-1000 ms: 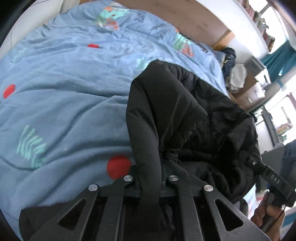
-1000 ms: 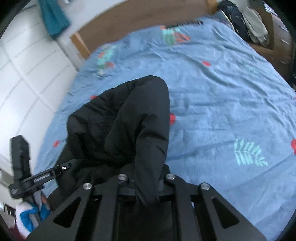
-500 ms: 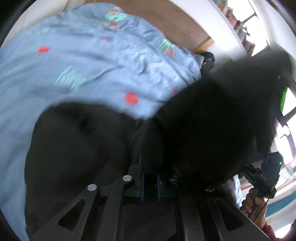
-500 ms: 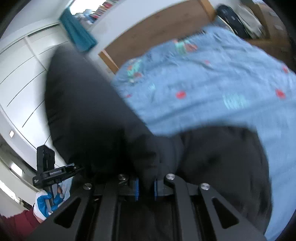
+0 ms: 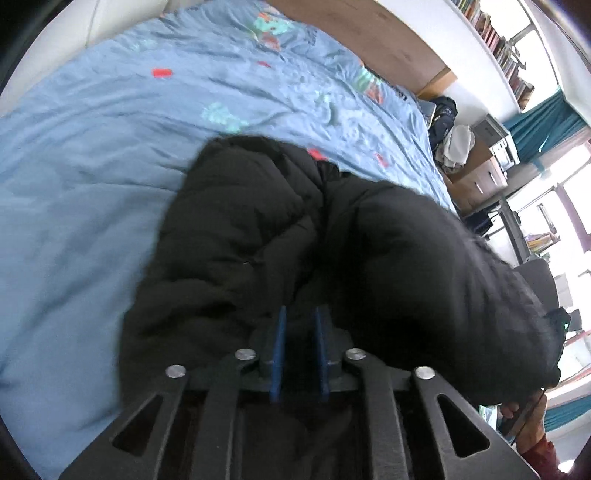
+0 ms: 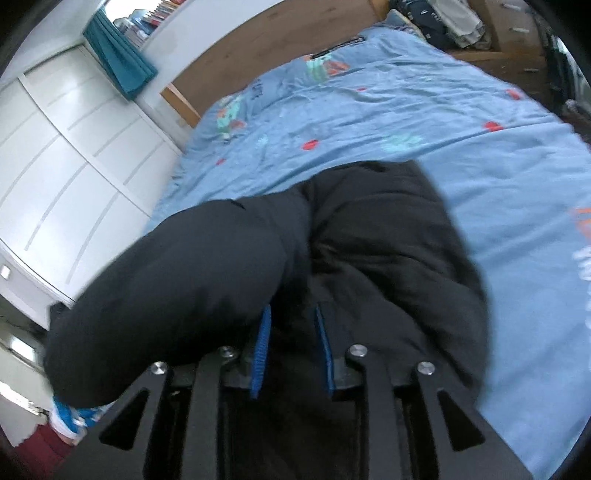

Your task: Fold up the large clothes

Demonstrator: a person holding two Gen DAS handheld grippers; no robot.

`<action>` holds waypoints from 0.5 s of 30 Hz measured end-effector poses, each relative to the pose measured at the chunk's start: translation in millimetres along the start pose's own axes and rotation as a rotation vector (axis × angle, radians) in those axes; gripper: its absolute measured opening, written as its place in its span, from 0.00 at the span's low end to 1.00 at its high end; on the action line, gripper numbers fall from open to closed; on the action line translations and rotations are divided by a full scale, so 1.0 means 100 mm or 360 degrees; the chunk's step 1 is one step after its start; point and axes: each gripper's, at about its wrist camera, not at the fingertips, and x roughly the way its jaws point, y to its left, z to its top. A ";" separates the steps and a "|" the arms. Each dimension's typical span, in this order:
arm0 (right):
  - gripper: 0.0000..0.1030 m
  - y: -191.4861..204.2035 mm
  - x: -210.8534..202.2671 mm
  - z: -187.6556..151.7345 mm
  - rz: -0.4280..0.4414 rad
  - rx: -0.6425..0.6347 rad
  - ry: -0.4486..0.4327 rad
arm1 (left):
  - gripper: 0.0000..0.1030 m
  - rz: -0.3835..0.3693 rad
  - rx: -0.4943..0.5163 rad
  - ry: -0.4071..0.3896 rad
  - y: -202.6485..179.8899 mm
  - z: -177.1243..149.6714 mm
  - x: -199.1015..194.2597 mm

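A large black padded jacket (image 5: pixel 236 236) lies bunched on the blue bed cover (image 5: pixel 92 155); it also shows in the right wrist view (image 6: pixel 388 251). My left gripper (image 5: pixel 299 314) has its blue pads a small gap apart with black jacket fabric between them. My right gripper (image 6: pixel 291 317) has its blue pads slightly wider apart, also with jacket fabric in the gap. A puffy fold of the jacket (image 6: pixel 177 288) bulges between the two grippers and hides the far hand.
The blue cover (image 6: pixel 424 110) with red dots and leaf prints spreads beyond the jacket to a wooden headboard (image 5: pixel 369 33). White wardrobe doors (image 6: pixel 66 158) stand left of the bed. A dresser with clothes (image 5: pixel 469 162) and bookshelves stand on the other side.
The jacket was lifted and swung up, then came down onto the bed in a wider heap. Both grippers' pads have parted slightly around the fabric.
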 end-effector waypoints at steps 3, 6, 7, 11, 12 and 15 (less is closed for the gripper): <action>0.32 0.04 -0.33 0.03 -0.0114 -0.0038 -0.0038 | 0.31 0.0044 0.0043 -0.0043 -0.11 0.05 -0.27; 0.44 0.26 -0.60 0.17 -0.0162 -0.0146 -0.0087 | 0.40 0.0046 0.0109 -0.0074 -0.33 0.12 -0.45; 0.48 0.37 -0.65 0.21 -0.0167 -0.0196 -0.0089 | 0.44 0.0045 0.0142 -0.0087 -0.41 0.14 -0.49; 0.55 0.95 -0.63 0.35 -0.0132 -0.0437 -0.0062 | 0.56 0.0062 0.0267 -0.0128 -0.79 0.19 -0.44; 0.56 1.05 -0.59 0.36 -0.0123 -0.0476 -0.0048 | 0.57 0.0057 0.0290 -0.0129 -0.87 0.18 -0.42; 0.58 1.31 -0.36 0.27 -0.0142 -0.0623 0.0011 | 0.61 0.0094 0.0408 -0.0140 -1.10 0.13 -0.21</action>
